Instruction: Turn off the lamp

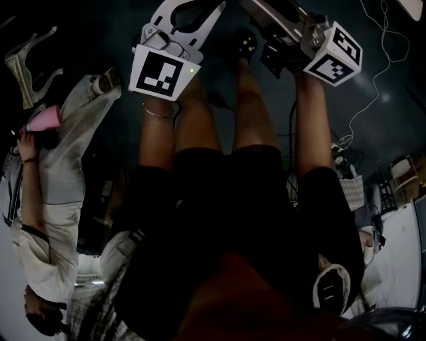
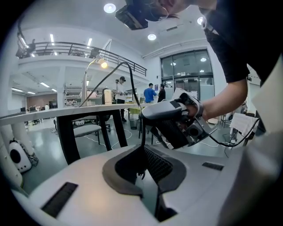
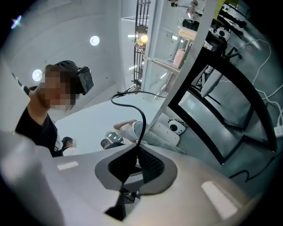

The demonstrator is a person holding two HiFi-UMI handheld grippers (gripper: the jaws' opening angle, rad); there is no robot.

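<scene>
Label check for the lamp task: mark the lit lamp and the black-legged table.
lit lamp (image 2: 103, 64), left gripper view, on the glowing head.
table (image 2: 67, 132), left gripper view, on the near black leg.

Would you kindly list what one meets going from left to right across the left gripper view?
White floor device → black table leg → lit lamp → person in a dark cap → right gripper.

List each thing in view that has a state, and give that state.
Lamp: on, bulb glowing.
Left gripper: jaws together.
Right gripper: jaws together.
Ceiling spotlight: on.
</scene>
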